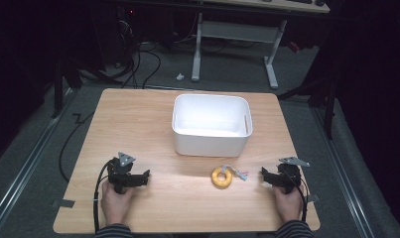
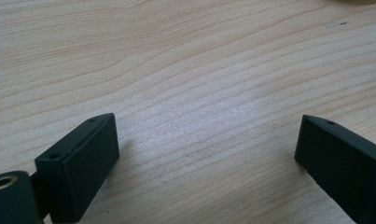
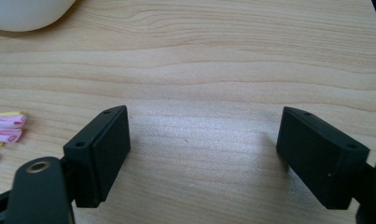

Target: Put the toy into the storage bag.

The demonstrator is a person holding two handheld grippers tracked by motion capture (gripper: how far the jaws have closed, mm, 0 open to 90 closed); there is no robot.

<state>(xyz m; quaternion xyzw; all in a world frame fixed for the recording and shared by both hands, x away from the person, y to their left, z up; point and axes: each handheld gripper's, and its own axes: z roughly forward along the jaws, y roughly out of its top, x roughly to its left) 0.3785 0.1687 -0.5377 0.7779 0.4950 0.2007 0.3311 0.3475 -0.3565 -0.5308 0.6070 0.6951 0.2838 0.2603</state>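
The small yellow ring-shaped toy with pastel ribbon tails is lying flat on the light wooden table, in the near half of it and a little right of the middle, just in front of the white rectangular plastic bin but apart from it. The right gripper is resting near the right edge of the table, and the ring is lying to its left, at about the same depth. The left gripper is sitting clearly farther from the ring, on the other side, so the right hand is the nearer one. The ribbons are pointing to the right, toward the right gripper; in the right gripper view their pink and yellow ends are showing at the left edge. Both grippers are standing with jaws wide apart and only bare wood between them. A reach would probably be a short move leftward by the right hand.
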